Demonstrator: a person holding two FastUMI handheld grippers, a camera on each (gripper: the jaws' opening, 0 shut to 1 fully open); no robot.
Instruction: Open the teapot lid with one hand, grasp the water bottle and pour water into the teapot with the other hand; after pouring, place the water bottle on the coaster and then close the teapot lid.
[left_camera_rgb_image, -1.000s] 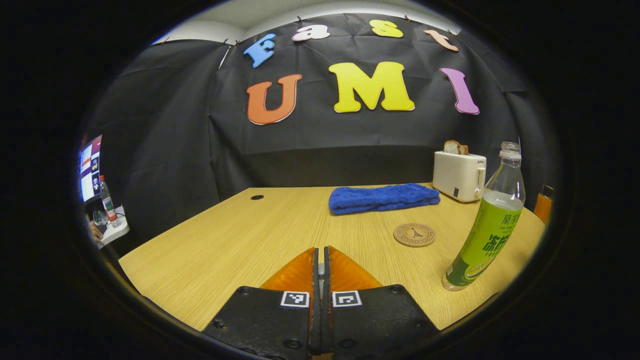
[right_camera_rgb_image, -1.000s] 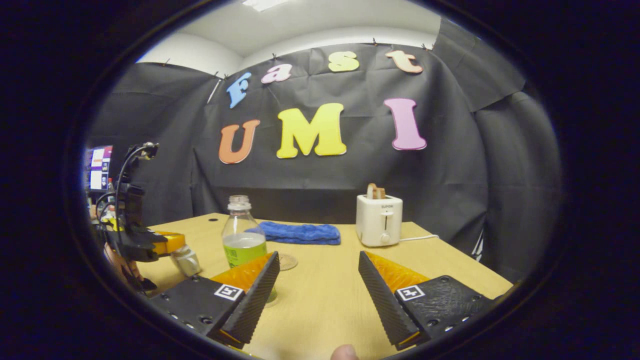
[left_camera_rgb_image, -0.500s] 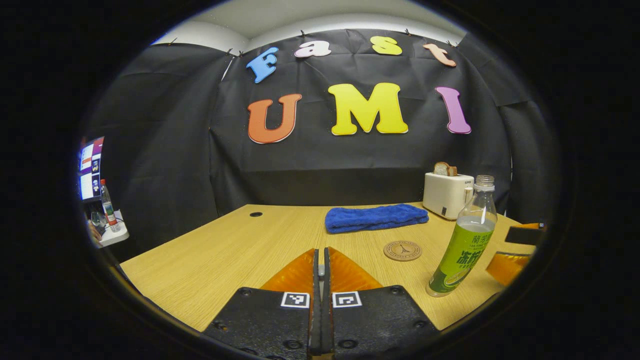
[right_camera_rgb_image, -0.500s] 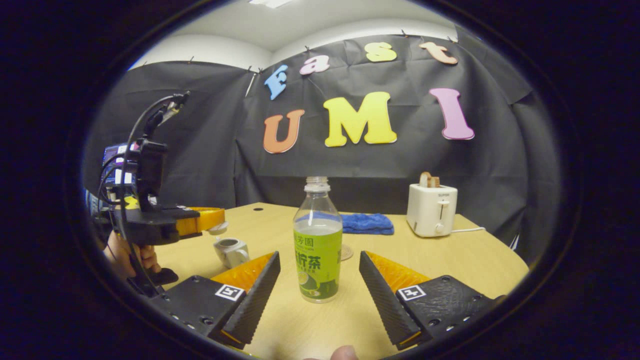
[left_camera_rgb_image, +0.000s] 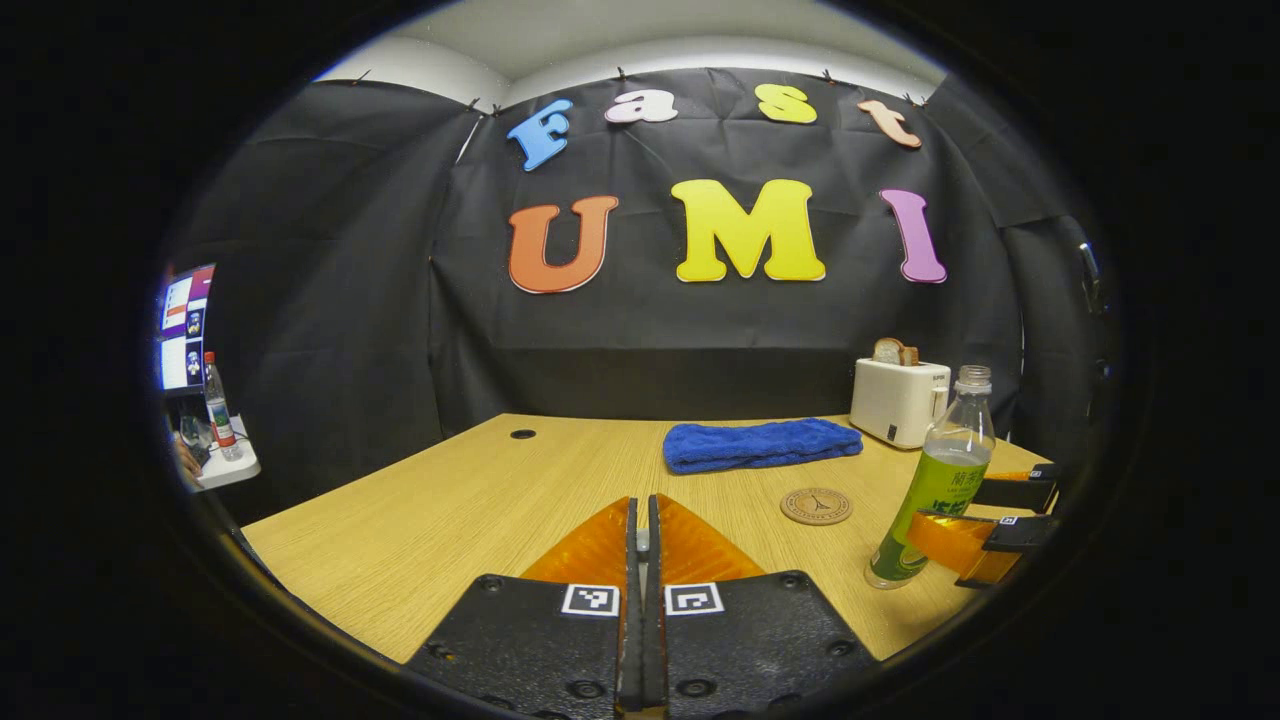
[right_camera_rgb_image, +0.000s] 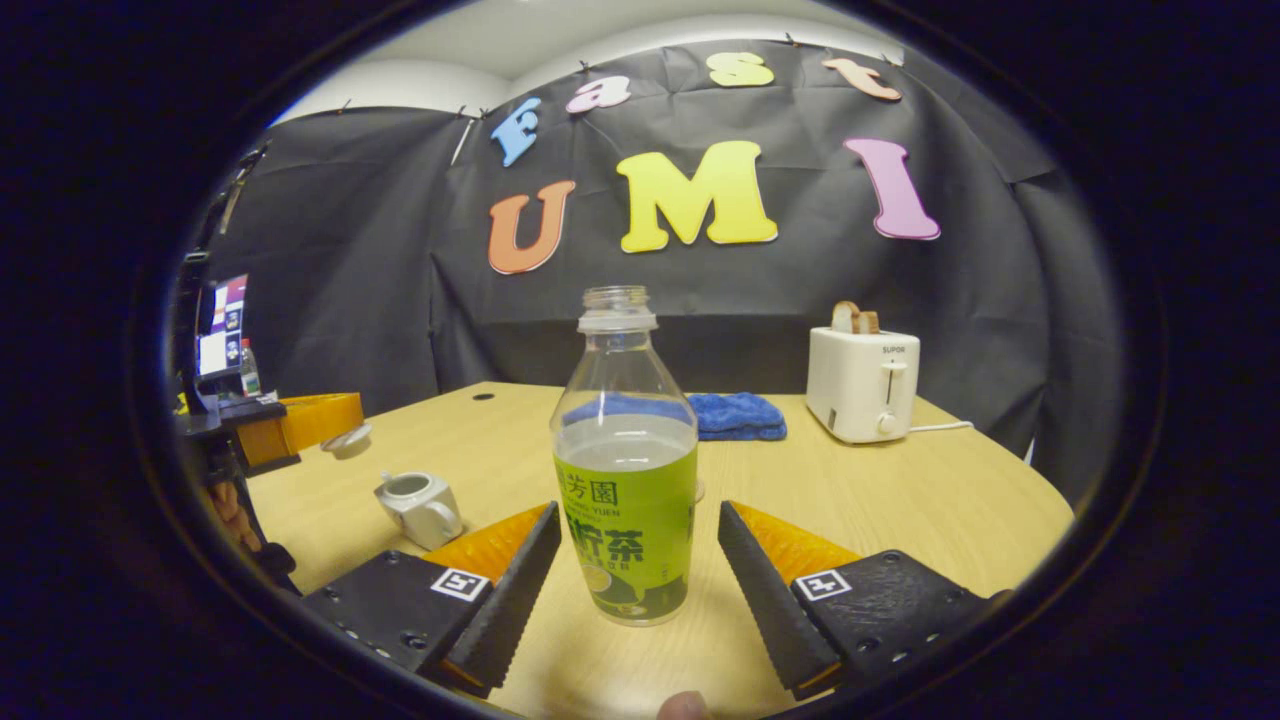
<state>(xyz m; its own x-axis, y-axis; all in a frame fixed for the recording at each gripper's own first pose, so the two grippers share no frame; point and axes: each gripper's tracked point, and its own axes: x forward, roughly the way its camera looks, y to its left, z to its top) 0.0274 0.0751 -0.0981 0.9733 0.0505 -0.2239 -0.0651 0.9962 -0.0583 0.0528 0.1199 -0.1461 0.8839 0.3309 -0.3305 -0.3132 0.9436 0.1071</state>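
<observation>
Your right gripper (right_camera_rgb_image: 635, 560) has its jaws spread wide, and the water bottle (right_camera_rgb_image: 627, 490) stands upright on the table (right_camera_rgb_image: 930, 510) between the two fingers, neither of which touches it yet. The bottle has no cap and is partly filled. In the left gripper view you see the same bottle (left_camera_rgb_image: 938, 480) at the right edge, with your right gripper's fingers on either side of its lower half.

Your left gripper (left_camera_rgb_image: 641, 540) has its jaws pressed together. In the right gripper view it (right_camera_rgb_image: 310, 425) hovers at the far left, above the table, and a small pale disc at its tip looks like the teapot lid (right_camera_rgb_image: 350, 441), though the edge of that view is too distorted to be sure. Below and just to the right of it, the teapot (right_camera_rgb_image: 420, 503) sits open on the table, well to the left of the bottle.

The coaster (left_camera_rgb_image: 816, 505) lies flat just left of the bottle's base, apart from it. Behind it sits a folded blue towel (left_camera_rgb_image: 760, 443), and a white toaster (left_camera_rgb_image: 898, 400) with bread in it stands near the back right.
</observation>
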